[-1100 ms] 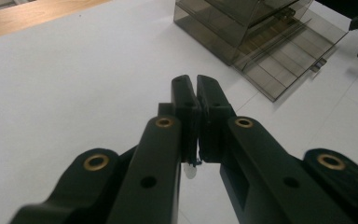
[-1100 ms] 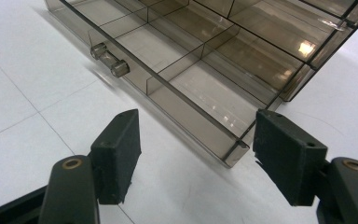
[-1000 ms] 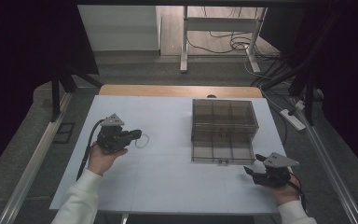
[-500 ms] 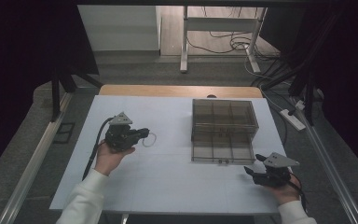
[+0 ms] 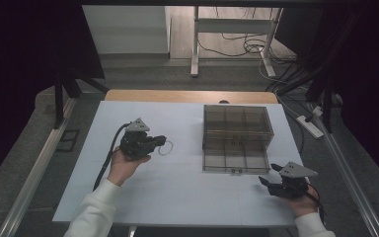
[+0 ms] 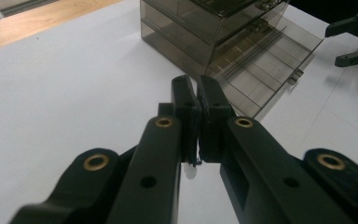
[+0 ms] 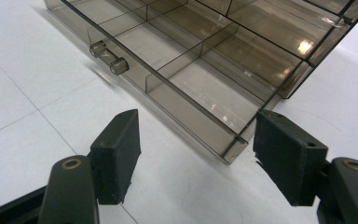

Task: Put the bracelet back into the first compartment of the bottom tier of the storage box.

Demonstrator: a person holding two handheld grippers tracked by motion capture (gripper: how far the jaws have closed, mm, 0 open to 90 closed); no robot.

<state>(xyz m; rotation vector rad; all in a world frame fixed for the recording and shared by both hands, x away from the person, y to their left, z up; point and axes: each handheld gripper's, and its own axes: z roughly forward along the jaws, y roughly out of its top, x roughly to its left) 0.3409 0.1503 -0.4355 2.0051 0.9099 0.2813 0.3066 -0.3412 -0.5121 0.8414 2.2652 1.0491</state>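
Left gripper (image 5: 161,141), ring (image 5: 166,147) perhaps nearer organizer (image 5: 237,133).

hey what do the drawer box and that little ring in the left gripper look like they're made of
The drawer box looks like smoky transparent plastic, probably acrylic: its dividers and the table show through the walls, and the edges glint. The ring, pinched in the left gripper, looks like a thin pale loop, perhaps clear plastic or a rubber band; it is too small to tell.

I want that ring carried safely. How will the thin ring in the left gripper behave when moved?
The ring looks like a thin, pale loop, so probably very light. The left gripper pinches only its edge, so it may swing or slip. If dropped on the smooth table, it could roll away.
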